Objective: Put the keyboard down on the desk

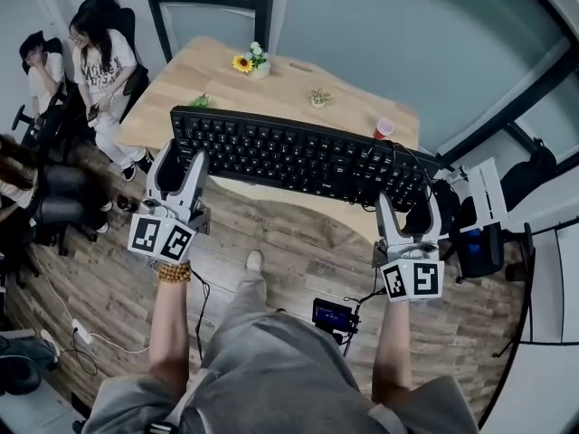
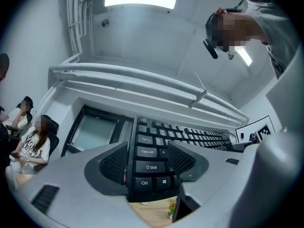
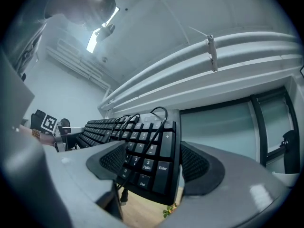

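Note:
A black keyboard (image 1: pixel 298 152) hangs in the air above the near edge of the wooden desk (image 1: pixel 289 89), held at both ends. My left gripper (image 1: pixel 185 165) is shut on the keyboard's left end (image 2: pixel 149 163), its jaws pressing either side of the Ctrl and Shift keys. The right gripper (image 1: pixel 407 208) is shut on the right end (image 3: pixel 152 163), at the number pad. The keyboard's black cable (image 3: pixel 142 127) lies looped over the number pad keys, with its plug dangling below.
On the desk stand a sunflower pot (image 1: pixel 251 61), a small plant (image 1: pixel 318 98), a green plant (image 1: pixel 200 102) and a red cup (image 1: pixel 384 127). Two people (image 1: pixel 90 61) sit at the left. Black chairs (image 1: pixel 479 233) stand at the right, and a small device (image 1: pixel 333 315) lies on the wooden floor.

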Demonstrator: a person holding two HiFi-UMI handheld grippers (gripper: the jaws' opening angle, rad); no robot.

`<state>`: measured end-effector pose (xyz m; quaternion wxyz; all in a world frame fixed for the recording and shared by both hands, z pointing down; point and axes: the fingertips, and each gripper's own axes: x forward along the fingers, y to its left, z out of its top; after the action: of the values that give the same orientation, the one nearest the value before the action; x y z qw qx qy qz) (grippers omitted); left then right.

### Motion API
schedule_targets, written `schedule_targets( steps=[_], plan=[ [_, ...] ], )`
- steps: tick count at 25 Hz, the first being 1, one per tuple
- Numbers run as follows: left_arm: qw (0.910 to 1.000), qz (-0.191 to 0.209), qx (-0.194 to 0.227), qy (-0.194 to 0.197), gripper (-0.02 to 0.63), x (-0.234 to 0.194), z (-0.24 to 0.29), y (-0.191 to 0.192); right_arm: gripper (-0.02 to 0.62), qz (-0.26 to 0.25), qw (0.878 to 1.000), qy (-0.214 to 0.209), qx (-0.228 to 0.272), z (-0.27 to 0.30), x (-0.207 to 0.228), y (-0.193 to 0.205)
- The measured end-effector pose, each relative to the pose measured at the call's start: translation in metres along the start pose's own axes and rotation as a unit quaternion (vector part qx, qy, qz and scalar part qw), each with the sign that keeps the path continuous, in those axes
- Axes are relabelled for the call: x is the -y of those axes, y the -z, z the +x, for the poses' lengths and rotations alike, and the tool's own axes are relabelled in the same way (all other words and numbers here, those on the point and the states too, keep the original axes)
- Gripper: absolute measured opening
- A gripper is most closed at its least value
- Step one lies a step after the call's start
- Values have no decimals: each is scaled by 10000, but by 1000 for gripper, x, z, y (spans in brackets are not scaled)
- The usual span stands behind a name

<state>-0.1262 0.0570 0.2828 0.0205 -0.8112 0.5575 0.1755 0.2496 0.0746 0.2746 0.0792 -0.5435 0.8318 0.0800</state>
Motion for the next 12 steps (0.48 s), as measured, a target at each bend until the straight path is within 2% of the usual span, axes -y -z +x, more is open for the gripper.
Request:
schedule_targets(
  steps=[7, 12],
  plan=[
    [9995, -254, -192, 57, 250, -81, 88, 13, 370, -52, 9996, 153, -246, 112, 1, 10],
    [9995, -230, -89, 211, 250, -94, 105, 14, 370, -122, 9996, 243, -121, 127, 1, 12]
  ],
)
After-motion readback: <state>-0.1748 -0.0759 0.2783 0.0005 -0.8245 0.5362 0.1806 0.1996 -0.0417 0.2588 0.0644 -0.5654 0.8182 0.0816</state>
